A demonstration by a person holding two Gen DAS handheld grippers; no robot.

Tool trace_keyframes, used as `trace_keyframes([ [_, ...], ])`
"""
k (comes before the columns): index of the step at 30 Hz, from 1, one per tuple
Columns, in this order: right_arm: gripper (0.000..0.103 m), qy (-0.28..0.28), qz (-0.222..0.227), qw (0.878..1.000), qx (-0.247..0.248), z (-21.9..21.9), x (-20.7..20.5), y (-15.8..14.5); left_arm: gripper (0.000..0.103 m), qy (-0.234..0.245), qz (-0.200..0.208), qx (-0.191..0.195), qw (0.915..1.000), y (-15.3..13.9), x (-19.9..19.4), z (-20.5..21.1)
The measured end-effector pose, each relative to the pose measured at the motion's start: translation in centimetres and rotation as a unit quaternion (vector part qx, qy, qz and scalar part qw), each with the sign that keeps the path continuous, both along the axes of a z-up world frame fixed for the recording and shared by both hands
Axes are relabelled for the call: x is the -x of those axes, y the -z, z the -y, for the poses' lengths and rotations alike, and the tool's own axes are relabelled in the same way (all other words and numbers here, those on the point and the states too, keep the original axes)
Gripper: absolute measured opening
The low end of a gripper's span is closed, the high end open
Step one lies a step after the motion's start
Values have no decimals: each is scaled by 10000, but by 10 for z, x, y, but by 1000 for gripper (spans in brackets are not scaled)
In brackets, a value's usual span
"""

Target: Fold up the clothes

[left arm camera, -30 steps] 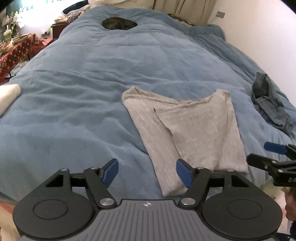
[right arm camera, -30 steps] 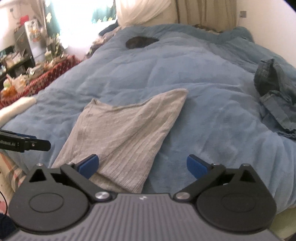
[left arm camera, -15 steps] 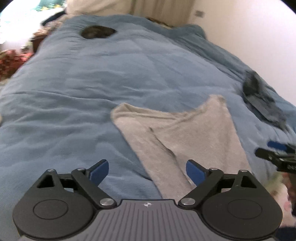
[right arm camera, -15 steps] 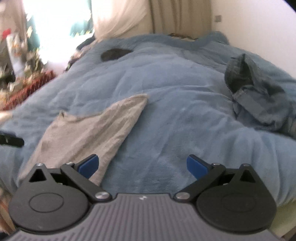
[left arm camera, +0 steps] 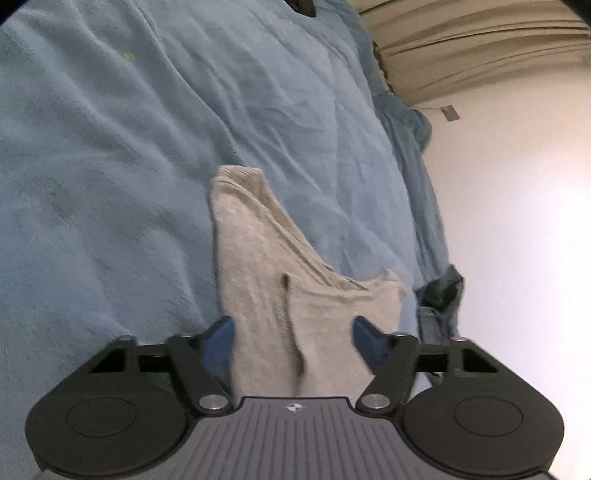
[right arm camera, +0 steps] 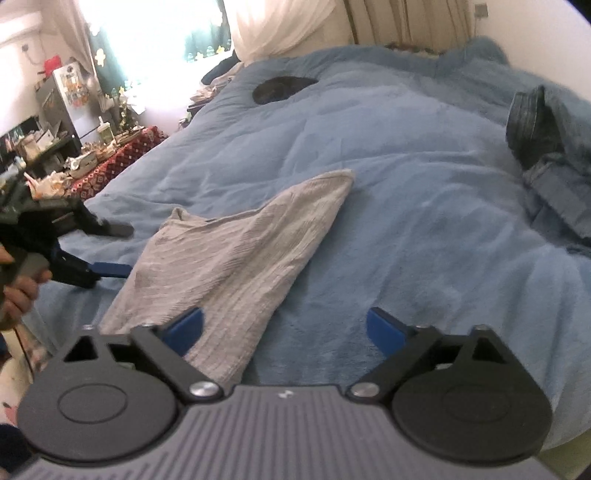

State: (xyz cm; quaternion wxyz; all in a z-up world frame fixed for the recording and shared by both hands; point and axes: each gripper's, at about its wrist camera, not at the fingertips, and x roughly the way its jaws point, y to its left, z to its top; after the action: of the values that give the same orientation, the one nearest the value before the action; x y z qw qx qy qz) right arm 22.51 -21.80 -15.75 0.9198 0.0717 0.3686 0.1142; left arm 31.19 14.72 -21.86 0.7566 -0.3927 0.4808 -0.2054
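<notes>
Lying on the blue duvet (right arm camera: 388,155) is the grey knit garment (right arm camera: 240,251), partly folded, one pointed corner reaching toward the middle of the bed, its near end at the bed edge closest to both cameras. Right gripper (right arm camera: 284,328) hovers over that near end, jaws wide apart, nothing between them; its left blue pad (right arm camera: 184,326) sits over the grey fabric, contact unclear, and the right pad is over bare duvet. Left gripper (left arm camera: 291,338) is rolled sideways, so its view is tilted, and slightly blurred. Its jaws are apart too, straddling the near end of the garment; fabric fills the gap between the pads, but they are not pinching it. From the right wrist view the left gripper shows at the far left, held in the person's hand (right arm camera: 18,291), its blue-tipped fingers spread, reaching toward the garment's left edge, tip just beside the cloth. A crumpled pair of dark blue jeans (right arm camera: 546,147) lies well apart from the garment, on the right side of the bed near the wall. Dark round patch (right arm camera: 282,88) sits far up the duvet. Cluttered side table with red patterned cloth (right arm camera: 122,162) stands left of the bed, under a bright window (right arm camera: 147,33). Beige curtains (left arm camera: 480,48) hang behind the head of the bed.
</notes>
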Motion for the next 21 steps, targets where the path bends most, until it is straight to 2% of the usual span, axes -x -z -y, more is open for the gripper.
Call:
trace_keyframes([
  [3,87,-16,21,9999,-98,0,-1,0,42,98,84,-236,9996,4,-3,2],
  [5,87,-14,44,9999,-108,-2,-2,0,39,182,163,-340,9991,7,-4,3],
  [9,87,-22,69,9998,-166,-5,-1,-1,22,259,100,-218,9994,22,-9,-6],
  [17,87,-52,102,9995,-307,-8,4,-3,24,401,-31,98,9991,47,-16,-11],
  [21,87,-68,121,9992,-377,-10,6,-4,26,326,-18,294,9990,51,-19,-8],
])
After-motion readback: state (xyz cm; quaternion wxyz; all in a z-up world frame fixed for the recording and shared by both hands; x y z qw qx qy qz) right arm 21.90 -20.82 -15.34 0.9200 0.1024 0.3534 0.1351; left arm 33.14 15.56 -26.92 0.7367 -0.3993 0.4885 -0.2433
